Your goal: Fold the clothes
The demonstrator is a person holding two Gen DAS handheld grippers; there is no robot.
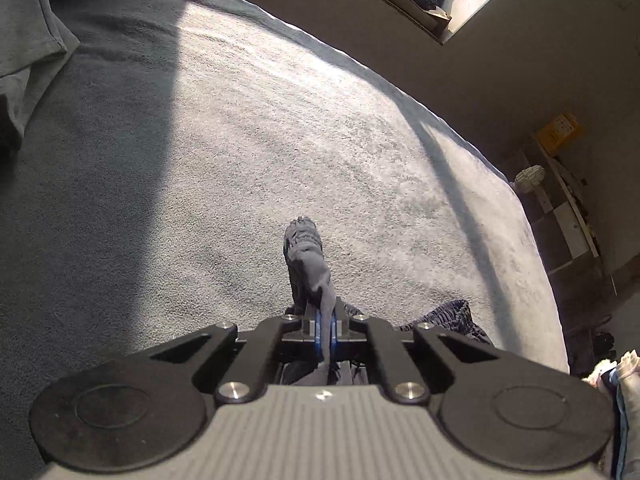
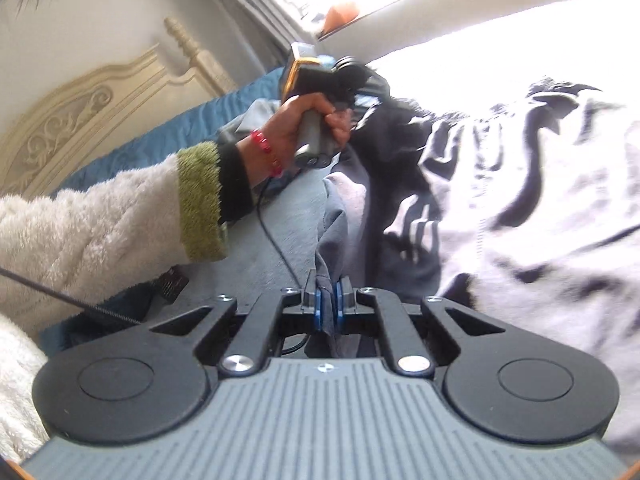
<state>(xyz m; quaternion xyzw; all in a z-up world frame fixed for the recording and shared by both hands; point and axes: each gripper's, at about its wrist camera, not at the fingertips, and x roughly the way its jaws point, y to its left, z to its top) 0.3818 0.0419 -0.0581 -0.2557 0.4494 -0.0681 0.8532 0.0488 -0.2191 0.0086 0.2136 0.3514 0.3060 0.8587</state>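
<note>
In the left wrist view my left gripper (image 1: 326, 314) is shut on a bunched fold of a dark grey garment (image 1: 308, 264), which sticks up past the fingertips. A gathered elastic edge (image 1: 444, 316) of it lies to the right on the bed. In the right wrist view my right gripper (image 2: 328, 294) is shut on another grey edge of the garment (image 2: 404, 216). The cloth stretches away to the right, washed out by sunlight. Farther back, a hand (image 2: 296, 120) in a fluffy white sleeve holds the other gripper's handle against the same cloth.
The grey bed cover (image 1: 240, 140) is half in shade and half in sun. Another grey cloth (image 1: 32, 52) lies at its far left. A carved headboard (image 2: 92, 112) and a blue blanket (image 2: 168, 132) stand behind the hand. Shelves (image 1: 568, 216) flank the bed's right edge.
</note>
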